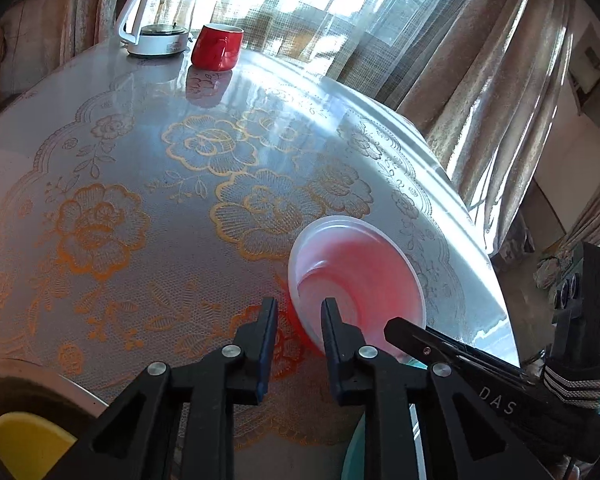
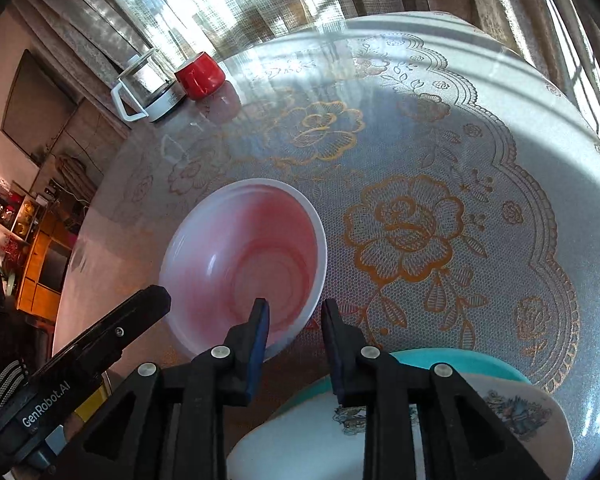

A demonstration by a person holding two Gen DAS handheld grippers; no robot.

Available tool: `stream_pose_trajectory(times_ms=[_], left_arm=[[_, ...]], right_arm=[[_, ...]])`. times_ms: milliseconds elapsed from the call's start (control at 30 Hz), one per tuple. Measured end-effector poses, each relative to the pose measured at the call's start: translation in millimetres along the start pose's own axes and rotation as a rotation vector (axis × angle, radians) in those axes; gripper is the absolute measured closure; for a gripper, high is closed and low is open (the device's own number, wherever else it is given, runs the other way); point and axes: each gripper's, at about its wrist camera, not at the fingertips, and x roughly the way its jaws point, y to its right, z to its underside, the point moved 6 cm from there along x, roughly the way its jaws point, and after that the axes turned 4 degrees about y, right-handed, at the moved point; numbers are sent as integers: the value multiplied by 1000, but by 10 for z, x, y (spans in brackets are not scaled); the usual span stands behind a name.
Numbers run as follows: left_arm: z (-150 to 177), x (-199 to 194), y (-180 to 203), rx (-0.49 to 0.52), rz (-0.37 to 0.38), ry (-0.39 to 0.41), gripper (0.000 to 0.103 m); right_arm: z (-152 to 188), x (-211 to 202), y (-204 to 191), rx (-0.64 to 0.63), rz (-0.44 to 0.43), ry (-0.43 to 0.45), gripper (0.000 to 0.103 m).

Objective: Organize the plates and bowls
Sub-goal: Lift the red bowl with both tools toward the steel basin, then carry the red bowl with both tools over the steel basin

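Both grippers, left [image 1: 298, 312] and right [image 2: 294, 314], stand apart, straddling the pink bowl's [image 2: 256, 260] near rim; we judge a two-sided lift is intended.

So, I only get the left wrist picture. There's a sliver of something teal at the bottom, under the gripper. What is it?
Observer: The right wrist view shows it's a teal plate, lying just beneath that camera's gripper.
Operator: Is anything on it?
Observer: Yes, a white dish with a printed picture lies over part of it.
Operator: And has the other gripper grabbed the pink bowl?
Observer: Not yet. The right gripper is open, with one finger over the inside of the pink bowl and the other outside its rim.
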Motion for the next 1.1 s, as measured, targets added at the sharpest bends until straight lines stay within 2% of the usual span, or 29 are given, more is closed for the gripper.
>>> stream_pose_trajectory(times_ms=[200,267,333,400,567,833,1100], left_arm=[[42,92,-7,16,-16,-6,85],[54,99,-2,28,-22,-3,91],[63,84,27,46,-27,1,97],[63,26,48,79,-46,26,97],[90,-26,18,89,-57,32,97],[221,-188,-17,110,-79,44,96],[263,-236,-175,100,-124,33,96]], right_arm=[[-47,-101,108,49,8,68,70],[-54,-125,125,61,1,95,70],[-35,-107,96,52,-4,90,78],[-2,-83,53,40,3,86,82],[41,-72,33,43,-8,86,84],[78,-78,-46,51,-49,69,75],[106,-37,-206,14,-58,57,70]])
